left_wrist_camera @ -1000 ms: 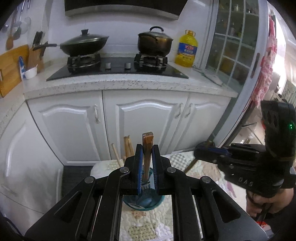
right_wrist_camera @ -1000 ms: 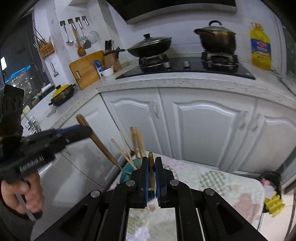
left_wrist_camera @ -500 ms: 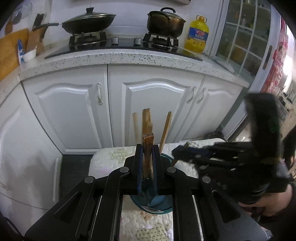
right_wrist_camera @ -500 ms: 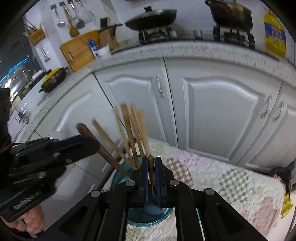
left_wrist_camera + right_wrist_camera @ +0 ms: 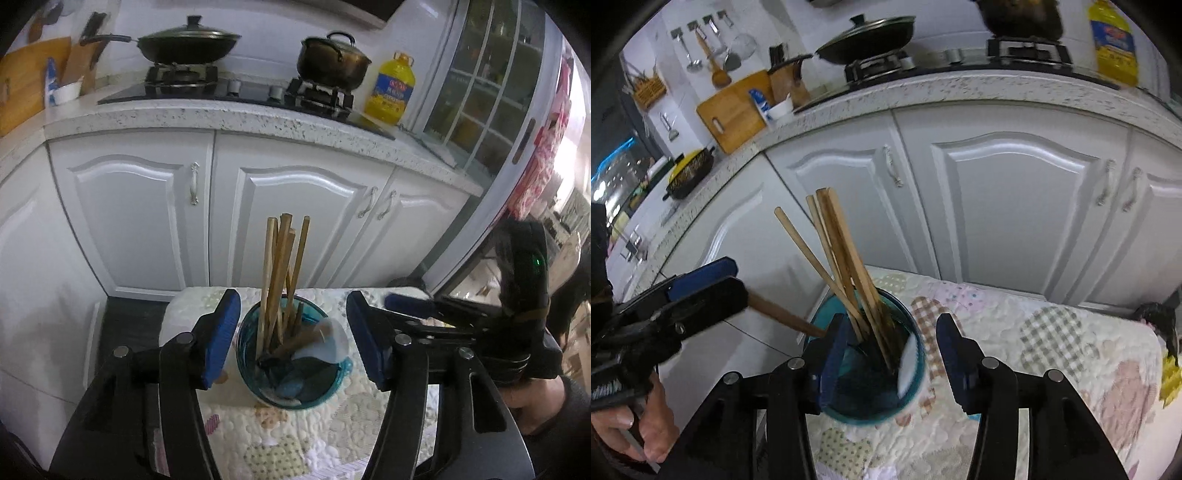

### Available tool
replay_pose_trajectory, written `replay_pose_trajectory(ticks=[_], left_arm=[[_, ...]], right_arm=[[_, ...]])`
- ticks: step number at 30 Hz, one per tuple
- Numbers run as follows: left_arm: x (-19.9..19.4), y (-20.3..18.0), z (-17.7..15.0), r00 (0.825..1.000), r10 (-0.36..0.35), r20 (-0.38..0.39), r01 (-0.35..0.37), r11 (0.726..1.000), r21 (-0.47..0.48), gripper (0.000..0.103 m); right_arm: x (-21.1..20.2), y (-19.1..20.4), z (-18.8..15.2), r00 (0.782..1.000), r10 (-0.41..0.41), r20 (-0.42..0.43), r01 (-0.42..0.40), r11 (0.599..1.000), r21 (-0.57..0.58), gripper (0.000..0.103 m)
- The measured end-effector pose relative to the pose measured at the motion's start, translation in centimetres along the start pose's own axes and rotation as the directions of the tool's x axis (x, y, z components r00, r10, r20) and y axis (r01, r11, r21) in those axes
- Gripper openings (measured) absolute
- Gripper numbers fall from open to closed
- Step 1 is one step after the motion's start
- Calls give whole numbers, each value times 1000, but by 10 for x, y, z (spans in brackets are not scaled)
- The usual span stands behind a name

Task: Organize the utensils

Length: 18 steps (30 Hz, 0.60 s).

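A teal cup (image 5: 332, 387) stands on a quilted cloth and holds several wooden chopsticks (image 5: 280, 266), upright and leaning. My left gripper (image 5: 293, 339) hangs just above it. Its jaws are opening, one either side of the cup, and nothing is pressed between the pads. A wood-handled utensil (image 5: 299, 341) and a white spoon (image 5: 328, 343) lie loose inside the cup. In the right wrist view my right gripper (image 5: 892, 354) also straddles the cup (image 5: 871, 415). Its jaws are opening too, with the blurred white spoon (image 5: 908, 358) free between them. The wooden handle (image 5: 783, 314) leans toward the left gripper (image 5: 701, 291).
The quilted cloth (image 5: 1052, 332) covers a small table close to white cabinet doors (image 5: 295, 221). Above these runs a speckled counter with a stove, a wok (image 5: 188, 44), a pot (image 5: 332, 61) and an oil bottle (image 5: 391, 92). A yellow toy (image 5: 1171, 376) sits at the cloth's right edge.
Both grippers came down over the cup and went from shut to open. The wood-handled utensil left my left gripper and the spoon left my right; both now sit in the cup.
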State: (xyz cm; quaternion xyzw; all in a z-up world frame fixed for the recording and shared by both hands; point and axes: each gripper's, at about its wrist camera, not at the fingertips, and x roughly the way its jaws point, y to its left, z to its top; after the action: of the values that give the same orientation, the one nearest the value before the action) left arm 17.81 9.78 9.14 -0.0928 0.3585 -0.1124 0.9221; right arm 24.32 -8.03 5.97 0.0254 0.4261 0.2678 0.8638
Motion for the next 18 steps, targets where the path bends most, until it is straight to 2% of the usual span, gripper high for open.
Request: replay_pose_trajectory(ticks=[1, 3, 5, 7, 9, 12, 15, 18], left_arm=[[-8, 0, -5, 1000, 5, 17, -5, 1000, -8, 76], [-23, -3, -23, 998, 26, 56, -25, 1000, -20, 85], [-30, -9, -46, 998, 34, 59, -34, 999, -7, 86], [-31, -17, -76, 998, 50, 32, -51, 999, 15, 86], [-26, -24, -110, 997, 78, -24, -78, 997, 24, 86], [-11, -36, -144, 987, 113, -112, -109, 993, 46, 86], [4, -52, -162, 967, 204, -153, -190, 976, 105, 86], [9, -57, -162, 961, 222, -166, -207, 973, 102, 86]], right_arm=[[-7, -3, -5, 1000, -10, 3, 10, 1000, 13, 48], [-22, -7, -20, 999, -43, -2, 43, 999, 30, 54], [-37, -9, -42, 996, -84, -10, 84, 996, 27, 60], [-46, -7, -65, 994, -108, -26, 108, 994, 7, 63], [-51, -4, -93, 991, -123, -54, 122, 992, -16, 64], [-52, -3, -122, 987, -132, -90, 129, 991, -34, 64], [-52, -3, -141, 985, -129, -114, 127, 992, -22, 64], [-58, 1, -147, 985, -139, -105, 135, 990, -44, 64]])
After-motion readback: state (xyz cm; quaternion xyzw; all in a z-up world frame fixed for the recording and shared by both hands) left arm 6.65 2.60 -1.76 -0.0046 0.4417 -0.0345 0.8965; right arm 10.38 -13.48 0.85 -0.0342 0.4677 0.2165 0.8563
